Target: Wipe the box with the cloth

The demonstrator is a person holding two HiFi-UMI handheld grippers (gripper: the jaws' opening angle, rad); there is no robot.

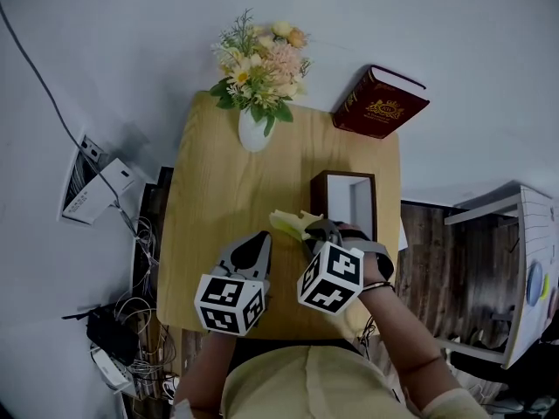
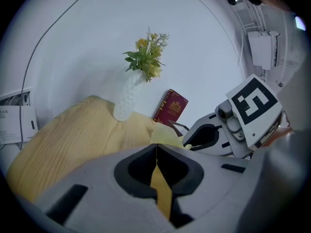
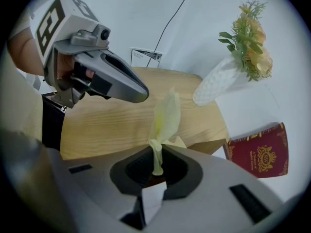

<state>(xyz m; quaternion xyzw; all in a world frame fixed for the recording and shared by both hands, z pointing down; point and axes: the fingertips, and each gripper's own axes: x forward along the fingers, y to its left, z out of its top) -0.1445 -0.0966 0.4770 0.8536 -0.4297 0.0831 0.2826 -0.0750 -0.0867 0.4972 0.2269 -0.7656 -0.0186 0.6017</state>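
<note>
A dark brown box (image 1: 318,195) with a white inside stands open-topped on the right half of the wooden table (image 1: 218,190). My right gripper (image 1: 321,231) hangs at the box's near left corner, pointing steeply down, and is shut on a pale yellow cloth (image 1: 294,223) that sticks out to the left. In the right gripper view the cloth (image 3: 166,114) rises from between the closed jaws (image 3: 158,152). My left gripper (image 1: 260,239) rests just left of the cloth, shut and empty; its tips (image 2: 156,147) meet above bare wood.
A white vase of flowers (image 1: 254,129) stands at the table's far edge. A red book (image 1: 379,103) overhangs the far right corner. Cables and power strips (image 1: 122,339) lie on the floor at left; a white shelf unit (image 1: 524,269) stands at right.
</note>
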